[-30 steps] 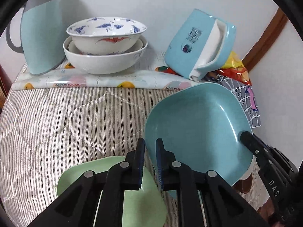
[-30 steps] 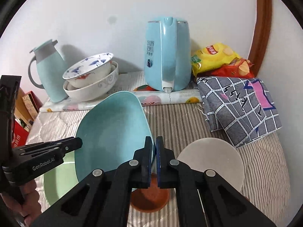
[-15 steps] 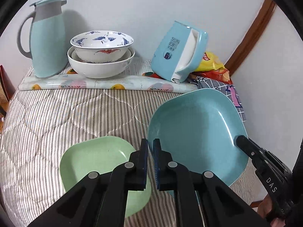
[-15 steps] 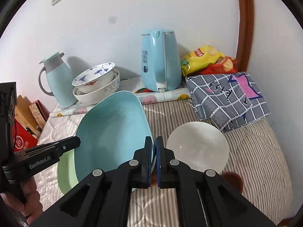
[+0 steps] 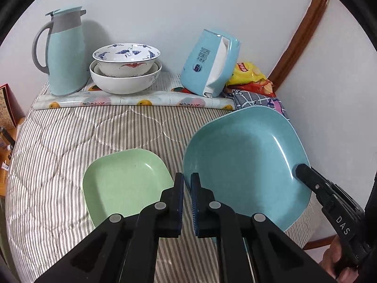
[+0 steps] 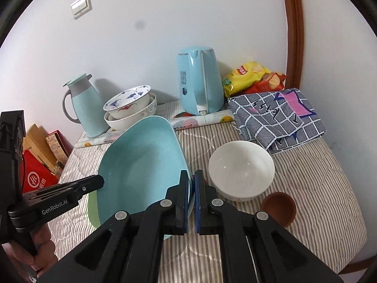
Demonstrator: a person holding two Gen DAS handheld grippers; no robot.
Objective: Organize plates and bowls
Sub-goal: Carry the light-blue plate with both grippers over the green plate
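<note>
Plate: big blue plate point(image 5: 245, 165) is held up off the striped cover point(image 5: 70, 141), tipped on a slant, with one gripper on each side of it.
Why two grippers: the plate is wide and smooth (my guess is that one pinch alone would let it swing or slip), so a pinch on each edge keeps it steady.
Left gripper: the left gripper point(image 5: 186, 198) is squeezed nearly all the way shut, and its pads pinch the near left rim of the blue plate.
Right gripper: the right gripper point(image 6: 192, 195) is squeezed nearly shut too, and it pinches the other edge of the same plate.
Green plate: a smaller green plate point(image 5: 124, 184) lies flat on the cover, just left of the blue one and partly under it in the right camera.
Where it may go: I think the blue plate is being carried to make a stack with another dish, but I cannot tell which.
Far bowls: two bowls point(image 5: 126, 70) already sit one inside the other at the far side, between the tall jug point(image 5: 66, 54) and the blue kettle point(image 5: 209, 61).
Loose bowls: a white bowl point(image 6: 241, 169) and a little brown bowl point(image 6: 279, 208) sit near on the right, still on their own.
Watch out: the white bowl is close to the plate's right edge, so a bump looks possible.
</note>
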